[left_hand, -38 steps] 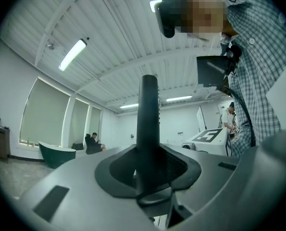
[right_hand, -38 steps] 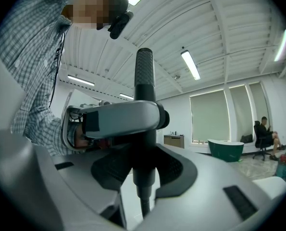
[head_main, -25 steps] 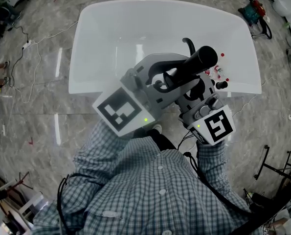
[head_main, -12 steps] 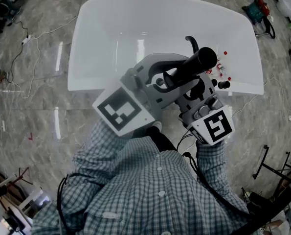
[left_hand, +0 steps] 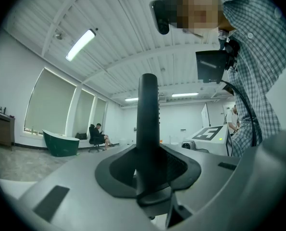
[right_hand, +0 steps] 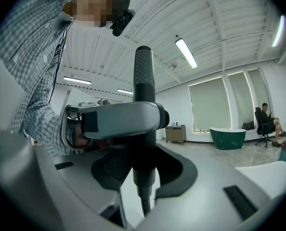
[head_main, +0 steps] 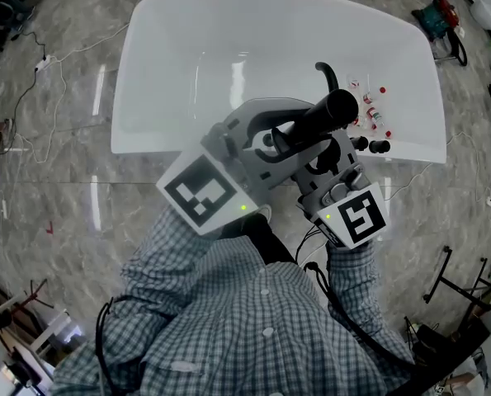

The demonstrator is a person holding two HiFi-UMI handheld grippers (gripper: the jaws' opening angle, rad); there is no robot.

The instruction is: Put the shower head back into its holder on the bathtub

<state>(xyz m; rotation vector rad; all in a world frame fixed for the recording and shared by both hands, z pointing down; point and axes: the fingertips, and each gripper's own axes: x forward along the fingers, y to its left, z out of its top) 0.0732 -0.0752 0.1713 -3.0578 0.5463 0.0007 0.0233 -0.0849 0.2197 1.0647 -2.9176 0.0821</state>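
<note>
1. My left tool (head_main: 271, 141) (left_hand: 147, 174) is clenched on the black shower head (head_main: 324, 114) (left_hand: 148, 110); in the left gripper view the handle stands upright between the jaws.
2. My right tool (head_main: 321, 148) (right_hand: 143, 173) grips the same shower head (right_hand: 143, 73) just beside the left one, jaws closed on the handle, with a thin hose end showing below them.
3. In the head view I hold the shower head in the air above the near rim of the white bathtub (head_main: 172, 64), its thick end tilted up and to the right.
4. A dark curved fitting (head_main: 327, 74) stands on that rim beyond the shower head, apart from it; I cannot tell whether it is the holder.
5. Two black knobs (head_main: 377, 146) sit on the rim to the right, with small red and white bits (head_main: 372, 108) near them.
6. A green tub (right_hand: 227, 137) stands far off across the room.
</note>
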